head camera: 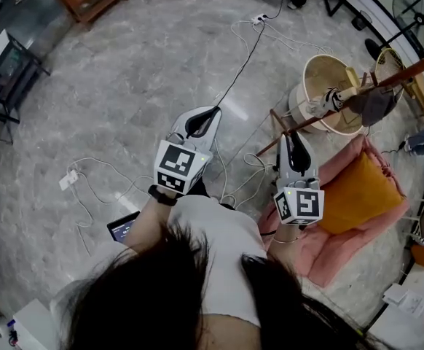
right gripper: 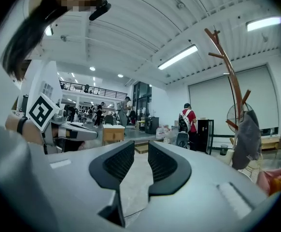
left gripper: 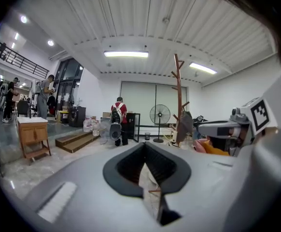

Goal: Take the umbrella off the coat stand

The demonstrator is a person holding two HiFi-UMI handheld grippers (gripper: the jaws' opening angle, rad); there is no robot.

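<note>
The wooden coat stand [head camera: 343, 97] rises ahead of me on the right; its branched trunk shows in the left gripper view [left gripper: 178, 100] and the right gripper view [right gripper: 232, 86]. A dark grey folded umbrella [head camera: 372, 106] hangs from one of its pegs [right gripper: 246, 139] [left gripper: 184, 124]. Both grippers are held level in front of my chest, well short of the stand. The left gripper [head camera: 213, 111] [left gripper: 144, 146] has its pads meeting at the tips and holds nothing. The right gripper [head camera: 293, 141] [right gripper: 141, 146] shows a narrow gap between its pads with only floor behind it.
A round beige tub [head camera: 332, 86] stands by the stand's base. A pink seat with an orange cushion [head camera: 361, 192] lies at my right. White cables [head camera: 95, 173] and a power strip [head camera: 68, 179] trail over the floor, with a tablet [head camera: 122, 227] by my feet. A fan [left gripper: 159, 115] and a person in red [left gripper: 118, 120] are farther off.
</note>
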